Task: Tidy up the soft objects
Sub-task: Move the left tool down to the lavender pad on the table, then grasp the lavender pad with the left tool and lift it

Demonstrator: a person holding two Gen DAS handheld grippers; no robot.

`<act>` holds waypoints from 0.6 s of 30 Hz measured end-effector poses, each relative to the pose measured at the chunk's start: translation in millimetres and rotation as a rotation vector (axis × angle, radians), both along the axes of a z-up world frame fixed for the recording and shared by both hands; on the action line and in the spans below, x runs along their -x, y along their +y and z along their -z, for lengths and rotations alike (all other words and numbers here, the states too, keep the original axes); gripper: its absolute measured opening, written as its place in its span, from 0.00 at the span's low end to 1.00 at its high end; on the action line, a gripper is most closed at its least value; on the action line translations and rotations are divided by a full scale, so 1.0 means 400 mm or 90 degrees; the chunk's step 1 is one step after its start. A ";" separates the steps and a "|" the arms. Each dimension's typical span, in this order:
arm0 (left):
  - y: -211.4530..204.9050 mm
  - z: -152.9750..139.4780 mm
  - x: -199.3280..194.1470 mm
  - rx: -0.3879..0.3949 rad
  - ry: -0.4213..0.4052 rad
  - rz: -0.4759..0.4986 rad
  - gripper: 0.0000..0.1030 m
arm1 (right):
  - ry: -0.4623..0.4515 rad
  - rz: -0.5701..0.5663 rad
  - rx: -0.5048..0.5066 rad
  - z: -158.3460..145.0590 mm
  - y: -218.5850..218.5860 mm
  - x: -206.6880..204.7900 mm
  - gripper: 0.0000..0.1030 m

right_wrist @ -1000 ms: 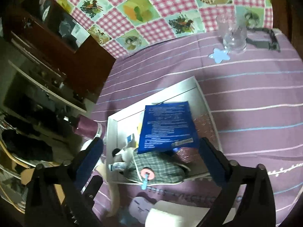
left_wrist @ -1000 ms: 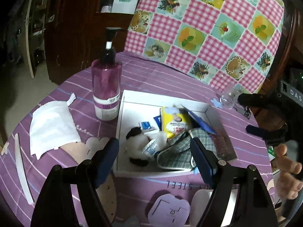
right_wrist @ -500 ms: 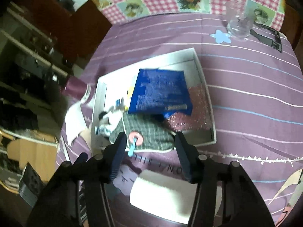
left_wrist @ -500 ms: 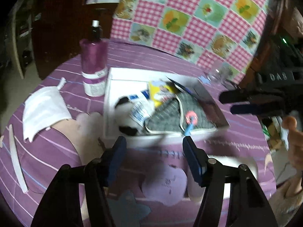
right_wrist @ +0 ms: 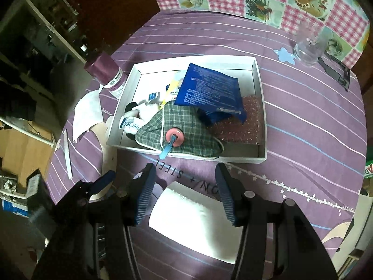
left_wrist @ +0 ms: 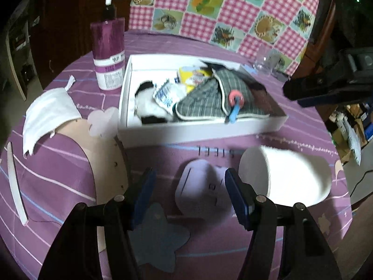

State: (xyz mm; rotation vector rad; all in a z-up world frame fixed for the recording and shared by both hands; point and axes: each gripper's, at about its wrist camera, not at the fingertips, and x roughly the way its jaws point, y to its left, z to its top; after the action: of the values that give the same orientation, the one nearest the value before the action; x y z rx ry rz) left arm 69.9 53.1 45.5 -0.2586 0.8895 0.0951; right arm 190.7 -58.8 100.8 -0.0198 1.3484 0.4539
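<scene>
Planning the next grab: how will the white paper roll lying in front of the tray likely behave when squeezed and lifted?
The white paper roll lies on its side on the tablecloth, so a nudge may roll it. It looks soft and layered, likely denting under the pads. It is probably light for its bulk.

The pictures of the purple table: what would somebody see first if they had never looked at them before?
First, the white box in the middle of the purple striped tablecloth, stuffed with a green checked cloth, a blue packet and a black-and-white plush toy. Next, the white paper roll lying on its side in front of the box, with the right gripper open above it. A purple pump bottle stands left of the box.
</scene>
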 end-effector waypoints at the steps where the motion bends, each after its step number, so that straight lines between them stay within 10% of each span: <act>1: -0.002 0.010 -0.001 0.007 0.009 0.004 0.60 | -0.001 -0.005 0.009 0.002 -0.001 0.002 0.53; 8: -0.041 0.043 -0.011 -0.006 0.034 0.047 0.60 | 0.003 -0.047 0.081 0.034 -0.023 0.018 0.53; 14: -0.031 0.040 -0.008 0.029 0.023 0.047 0.21 | 0.057 -0.104 0.038 0.075 -0.011 0.031 0.53; 18: -0.002 -0.012 0.025 0.016 -0.048 -0.007 0.13 | 0.077 -0.091 0.041 0.117 0.041 0.023 0.53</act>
State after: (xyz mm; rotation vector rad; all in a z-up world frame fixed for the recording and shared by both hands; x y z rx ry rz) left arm 59.8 52.2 50.3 -0.2894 0.8153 0.0833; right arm 181.6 -42.5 53.9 -0.1451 1.4859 0.5389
